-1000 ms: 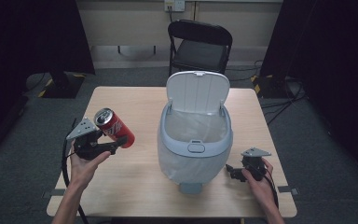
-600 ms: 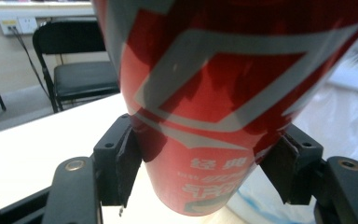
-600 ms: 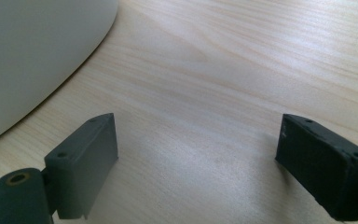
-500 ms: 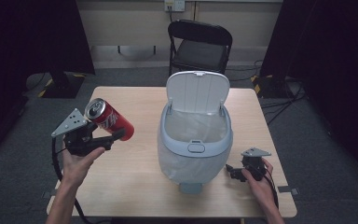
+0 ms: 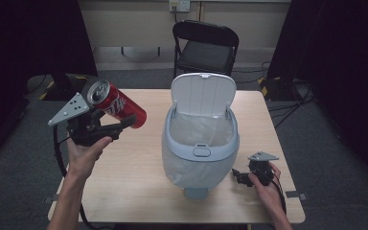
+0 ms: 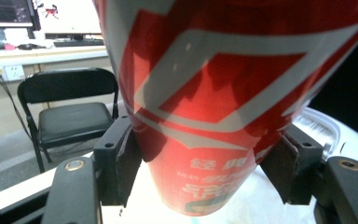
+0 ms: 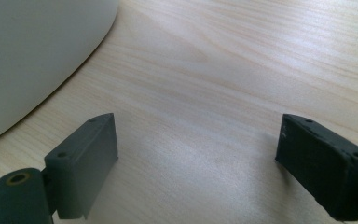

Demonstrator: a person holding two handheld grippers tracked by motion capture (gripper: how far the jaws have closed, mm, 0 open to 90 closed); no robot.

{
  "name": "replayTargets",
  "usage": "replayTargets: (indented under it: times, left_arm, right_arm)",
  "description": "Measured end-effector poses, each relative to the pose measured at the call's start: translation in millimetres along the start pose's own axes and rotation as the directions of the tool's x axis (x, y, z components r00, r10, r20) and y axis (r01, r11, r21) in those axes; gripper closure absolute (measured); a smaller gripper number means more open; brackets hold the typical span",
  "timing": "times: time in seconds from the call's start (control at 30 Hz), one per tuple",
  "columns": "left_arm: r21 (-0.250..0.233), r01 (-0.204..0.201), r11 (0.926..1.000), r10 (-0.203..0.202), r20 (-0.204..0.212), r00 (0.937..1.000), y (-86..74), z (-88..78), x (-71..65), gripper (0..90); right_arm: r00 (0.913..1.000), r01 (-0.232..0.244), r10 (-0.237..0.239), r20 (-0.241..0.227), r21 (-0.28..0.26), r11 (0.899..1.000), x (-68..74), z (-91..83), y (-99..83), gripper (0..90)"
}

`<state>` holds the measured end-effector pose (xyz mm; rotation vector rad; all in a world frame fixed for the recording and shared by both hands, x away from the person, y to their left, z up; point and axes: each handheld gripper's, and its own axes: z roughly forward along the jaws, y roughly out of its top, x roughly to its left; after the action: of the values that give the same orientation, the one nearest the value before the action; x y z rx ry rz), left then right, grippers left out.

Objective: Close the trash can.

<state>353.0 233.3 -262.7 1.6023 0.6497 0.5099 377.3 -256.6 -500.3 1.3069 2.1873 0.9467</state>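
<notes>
Red can [image 5: 117, 104] held off the desk [image 5: 124, 167] in the left tool [image 5: 127, 122], lying tilted with its top end toward the person and its base pointing at the bin [image 5: 200, 143]; in the left gripper view the two pads clamp the can [image 6: 214, 93] across its body, one on each side, so it is squarely gripped and not just resting there. Holding it sideways like that, out to the left of the bin and above rim level, looks to me like a carry toward the open mouth, where it could be let go over the liner. The bin stands mid-desk with its lid [image 5: 202, 93] tipped up and back, a pale bag lining the inside, so nothing blocks a drop from above. The right tool [image 5: 239, 176] sits low at the near right corner, close beside the bin's base; its own view shows the jaws spread wide over bare wood with nothing between them and the curved bin [image 7: 32, 56] wall just off to one side. I would guess it waits there out of the way, or ready to steady the bin. Pale wood-grain top, otherwise bare. Behind it a black folding chair [image 5: 206, 48] faces the desk, dark curtains hang on both sides, the floor is grey carpet, and cables trail along it at the right.
</notes>
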Motion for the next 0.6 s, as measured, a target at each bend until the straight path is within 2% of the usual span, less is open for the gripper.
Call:
replayTargets:
  times: [0.13,0.23,0.37,0.6]
  left_arm:
    - [-0.022,-0.003,0.9997,0.003,0.026,0.9996,11.2,7.2,-6.4,34.2]
    - [-0.037,0.007,0.9993,-0.005,0.062,0.9981,18.9,15.7,-11.1,34.2]
    - [-0.044,0.029,0.9986,-0.024,0.116,0.9929,27.0,29.4,-16.5,34.2]
    - [-0.043,0.017,0.9989,-0.008,0.193,0.9812,38.5,54.7,-35.1,34.0]
  right_arm:
    - [1.0000,0.001,-0.001,0.000,0.000,1.000,0.0,0.0,0.0,11.3]
    - [1.0000,0.000,0.000,0.000,0.000,1.000,0.0,0.0,0.0,11.3]
    - [1.0000,0.001,-0.001,0.000,0.000,1.000,0.0,0.0,0.0,11.3]
    - [1.0000,0.000,0.000,0.000,0.000,1.000,0.0,0.0,0.0,11.3]
